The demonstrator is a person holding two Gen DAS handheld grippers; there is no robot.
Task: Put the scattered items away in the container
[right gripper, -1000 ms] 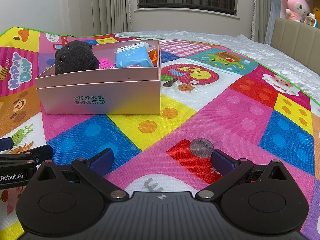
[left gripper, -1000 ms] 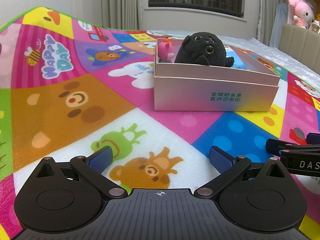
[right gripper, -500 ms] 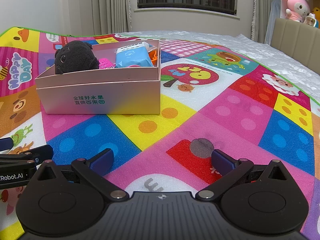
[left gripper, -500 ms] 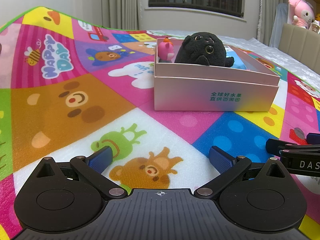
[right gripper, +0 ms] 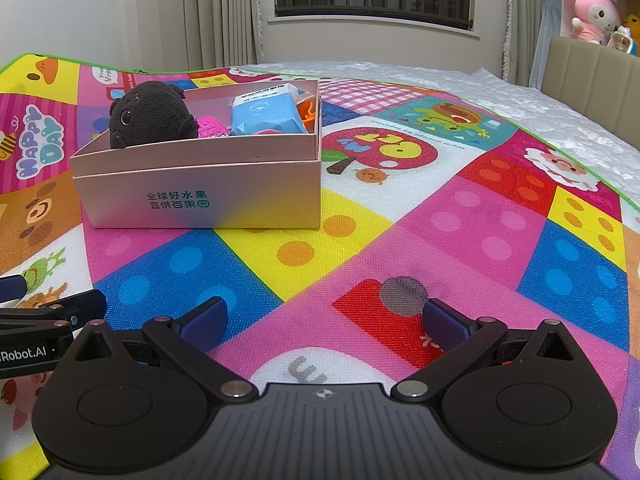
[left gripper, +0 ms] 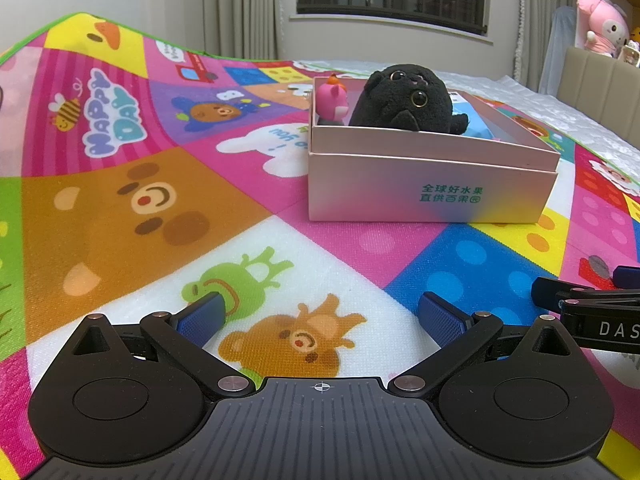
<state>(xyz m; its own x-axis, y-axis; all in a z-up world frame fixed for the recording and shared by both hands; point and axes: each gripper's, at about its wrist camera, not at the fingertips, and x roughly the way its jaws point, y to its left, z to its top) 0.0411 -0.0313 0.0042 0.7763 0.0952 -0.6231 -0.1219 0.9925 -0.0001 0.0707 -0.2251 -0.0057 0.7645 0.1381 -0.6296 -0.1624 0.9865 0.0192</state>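
A pale pink cardboard box stands on the colourful play mat. Inside it sit a black plush toy, a small pink figure, a blue tissue pack, a pink mesh item and an orange piece. My left gripper rests low on the mat in front of the box, open and empty. My right gripper lies beside it to the right, also open with nothing between its fingers.
The play mat covers a bed; white bedding shows past its green edge. A beige headboard and pink plush toy stand at the right. Curtains and a barred window are behind.
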